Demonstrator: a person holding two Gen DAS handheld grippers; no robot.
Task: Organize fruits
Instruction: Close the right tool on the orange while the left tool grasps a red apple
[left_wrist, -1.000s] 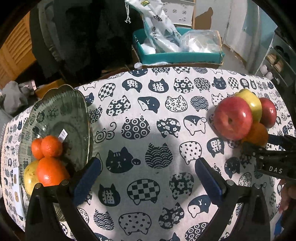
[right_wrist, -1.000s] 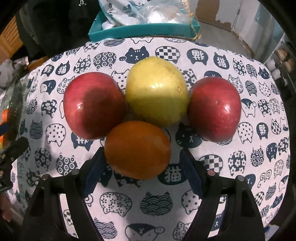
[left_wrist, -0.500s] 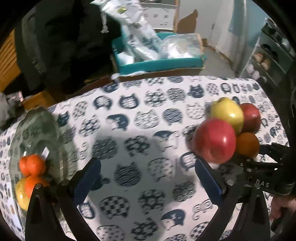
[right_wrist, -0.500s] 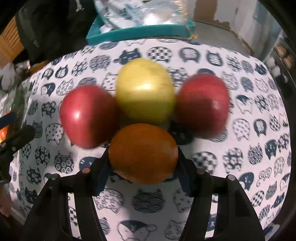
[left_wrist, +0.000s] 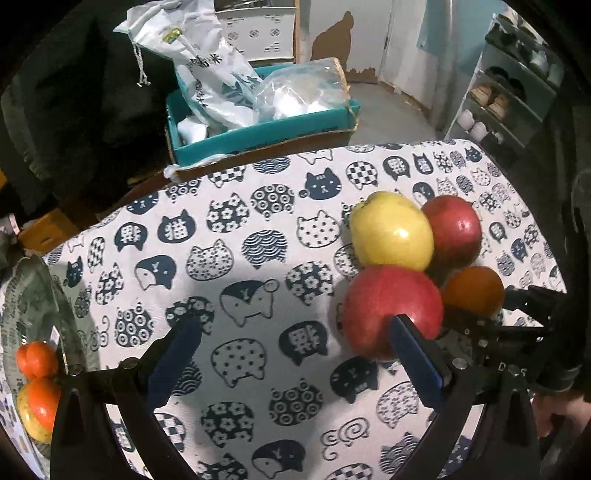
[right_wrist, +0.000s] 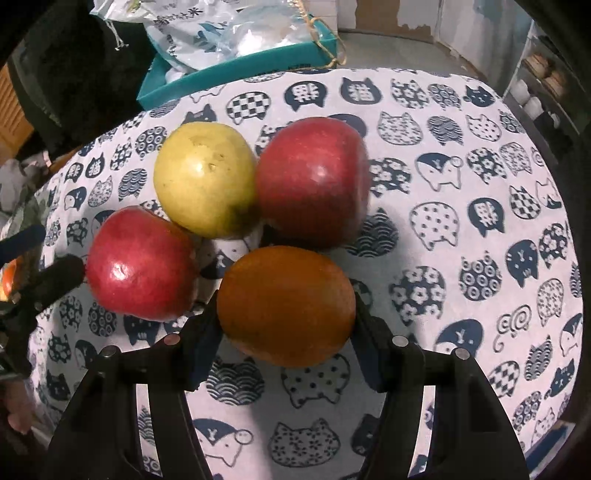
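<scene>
Right tongs (right_wrist: 286, 328) pinching the orange (right_wrist: 285, 305): both black pads pressed flat against its sides, the fruit sitting between them. Skin dull, finely pebbled, slightly flattened round shape. One second ago the pads stood spread clear of it on both sides; half a second ago they had closed onto it.

Left tongs (left_wrist: 295, 354) spread wide, blue pads holding nothing, hanging over the table (left_wrist: 258, 206). Cloth on it is woven white fabric with a navy cat-head print.

Fruit cluster on the right half of the table: near red apple (right_wrist: 142, 263), glossy with a highlight, just left of the orange; yellow apple (right_wrist: 205, 180), smooth with small blemishes, behind it; far red apple (right_wrist: 313, 181), waxy, touching the yellow one. From the left wrist view the left tongs' right pad overlaps the near red apple's lower edge; can't tell if touching.

Since a second ago the left view has swung right: cluster now closer and larger, green glass bowl (left_wrist: 22, 295), ribbed and translucent, pushed to the far left edge. Inside it two small tangerines (left_wrist: 37, 360) plus a yellowish fruit (left_wrist: 31, 424), partly cut off.

Beyond the far edge of the table: teal box (left_wrist: 266, 134) holding crinkled plastic bags (left_wrist: 207, 70).
</scene>
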